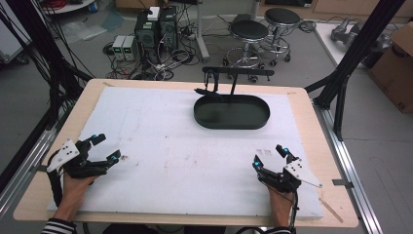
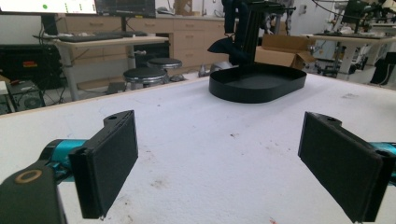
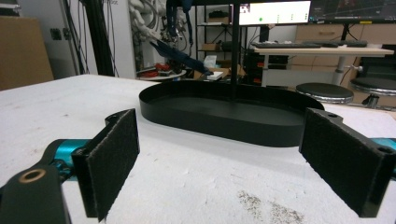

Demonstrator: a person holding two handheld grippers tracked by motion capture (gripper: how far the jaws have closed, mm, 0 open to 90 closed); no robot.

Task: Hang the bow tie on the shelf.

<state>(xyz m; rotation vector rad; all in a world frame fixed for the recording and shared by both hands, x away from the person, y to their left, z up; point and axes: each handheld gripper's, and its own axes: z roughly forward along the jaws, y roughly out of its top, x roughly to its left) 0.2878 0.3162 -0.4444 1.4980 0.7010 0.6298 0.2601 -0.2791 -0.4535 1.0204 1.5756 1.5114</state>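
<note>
A black oval tray (image 1: 232,112) sits on the white foam board (image 1: 160,146) toward the far middle; a black stand (image 1: 237,73) rises from it with a T-bar, and a dark strap-like thing (image 1: 209,83) hangs from the bar's left end. My left gripper (image 1: 106,147) rests at the board's near left, open with nothing between the jaws. My right gripper (image 1: 269,156) rests at the near right, open and empty too. In the left gripper view the tray (image 2: 257,84) lies far ahead, right of centre. In the right gripper view the tray (image 3: 224,114) lies close ahead beyond the pads (image 3: 112,158).
The board lies on a wooden table (image 1: 39,161) with black frame posts at both sides. Stools (image 1: 248,31), computer boxes (image 1: 156,27) and cables crowd the floor beyond the far edge. A cardboard box (image 1: 397,63) stands at the right.
</note>
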